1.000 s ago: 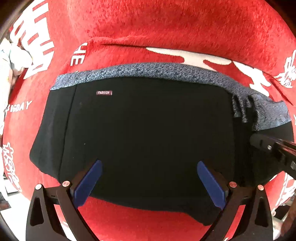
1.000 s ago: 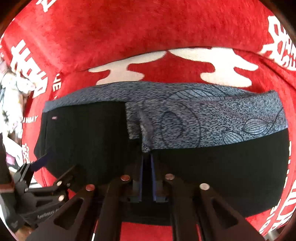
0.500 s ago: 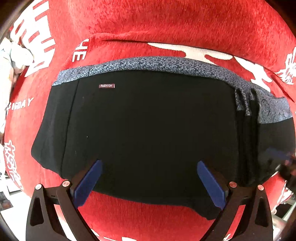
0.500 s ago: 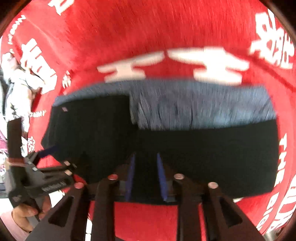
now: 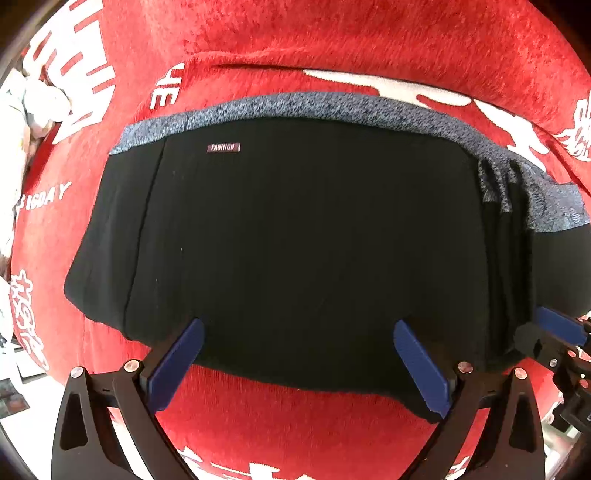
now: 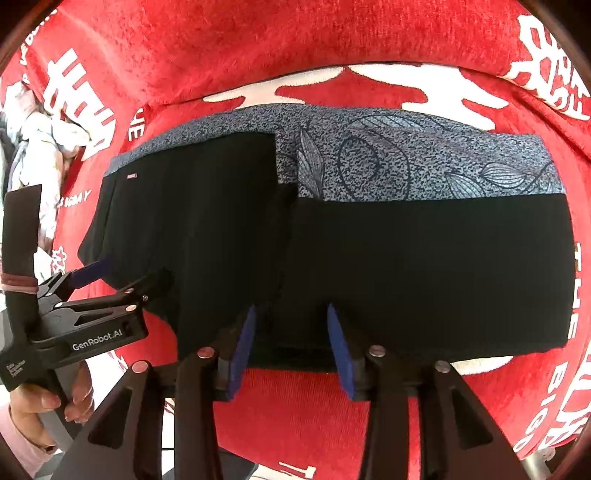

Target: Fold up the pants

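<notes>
Black pants (image 5: pixel 295 236) with a blue-grey patterned waistband (image 5: pixel 332 107) lie folded on a red plush blanket (image 5: pixel 332 33). My left gripper (image 5: pixel 298 332) points straight down over their near edge, open, with nothing between its blue pads. In the right wrist view the pants (image 6: pixel 424 266) show a folded-over black layer (image 6: pixel 192 221) on the left and the leaf-print waistband (image 6: pixel 406 158) behind. My right gripper (image 6: pixel 291 314) hovers at the near hem with its jaws opening, its pads apart from the cloth. A hand (image 6: pixel 55 402) holds the left gripper (image 6: pixel 110 280) at the left.
The red blanket (image 6: pixel 332 40) carries large white lettering and rises in a fold behind the pants. A crumpled pale cloth (image 6: pixel 44 136) lies at the far left edge, also seen as the pale cloth (image 5: pixel 33 99). A pale floor strip (image 5: pixel 14 391) shows at lower left.
My right gripper opened and let go of the pinched cloth fold, which now lies flat, and drew back slightly toward the near hem. The left gripper stayed open and still.
</notes>
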